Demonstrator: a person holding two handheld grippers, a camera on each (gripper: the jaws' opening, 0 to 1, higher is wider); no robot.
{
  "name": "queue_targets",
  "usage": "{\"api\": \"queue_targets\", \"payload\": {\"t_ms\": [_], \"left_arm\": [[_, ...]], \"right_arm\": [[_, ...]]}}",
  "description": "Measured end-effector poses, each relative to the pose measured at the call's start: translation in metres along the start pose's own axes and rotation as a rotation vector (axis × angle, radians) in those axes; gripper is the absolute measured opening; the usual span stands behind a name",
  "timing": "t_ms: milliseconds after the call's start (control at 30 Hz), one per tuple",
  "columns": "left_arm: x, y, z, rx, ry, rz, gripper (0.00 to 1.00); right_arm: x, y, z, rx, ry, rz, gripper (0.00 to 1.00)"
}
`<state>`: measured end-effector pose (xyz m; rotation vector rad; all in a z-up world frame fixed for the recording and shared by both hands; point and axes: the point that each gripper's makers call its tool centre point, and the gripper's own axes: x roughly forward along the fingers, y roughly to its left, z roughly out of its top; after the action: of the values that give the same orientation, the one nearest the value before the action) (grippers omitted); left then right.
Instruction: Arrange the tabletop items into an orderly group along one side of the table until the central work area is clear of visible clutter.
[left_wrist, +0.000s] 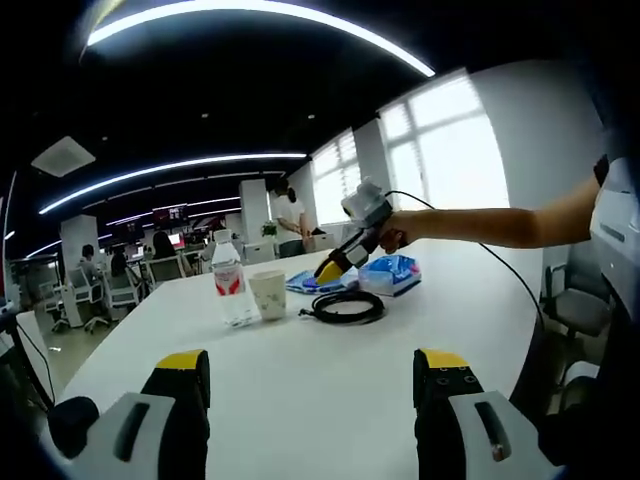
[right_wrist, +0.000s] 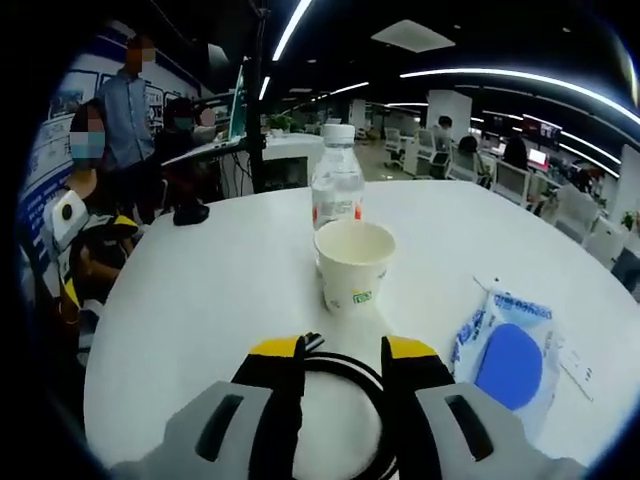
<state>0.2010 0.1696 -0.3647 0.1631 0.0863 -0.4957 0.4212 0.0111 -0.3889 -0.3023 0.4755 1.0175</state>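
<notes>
White desk (left_wrist: 300, 370) carries a bottle (right_wrist: 337, 190), paper cup (right_wrist: 353, 262) and tissue pack (right_wrist: 508, 362). Right hand-held gripper (right_wrist: 341, 362) hangs just over the coiled cable (left_wrist: 347, 306), jaws parted around its loop; left hand-held gripper (left_wrist: 310, 385) waits open, well apart.

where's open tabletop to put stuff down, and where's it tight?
Free: the bare stretch of table between the left gripper and the items, and the patch left of the water bottle in the right gripper view. Crowded: bottle, paper cup, coiled black cable and blue tissue pack cluster together, with the right gripper over the cable.
</notes>
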Motion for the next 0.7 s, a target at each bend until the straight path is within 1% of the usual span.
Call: {"api": "queue_targets", "payload": {"t_ms": [67,367,500,700], "left_arm": [[0.000,-0.001,0.001,-0.001,-0.002,-0.001,0.83],[0.004,-0.011,0.002,0.002,-0.003,-0.021,0.83],[0.006,-0.015,0.004,0.003,-0.007,-0.033,0.83],[0.008,-0.021,0.004,0.003,-0.010,-0.046,0.83]], "right_arm": [[-0.003,0.001,0.001,0.016,-0.011,0.003,0.28],[-0.020,-0.001,-0.005,-0.006,-0.009,-0.031,0.28],[-0.028,0.004,-0.002,0.034,-0.038,-0.017,0.28],[-0.039,0.004,-0.004,0.007,-0.036,-0.046,0.28]]}}
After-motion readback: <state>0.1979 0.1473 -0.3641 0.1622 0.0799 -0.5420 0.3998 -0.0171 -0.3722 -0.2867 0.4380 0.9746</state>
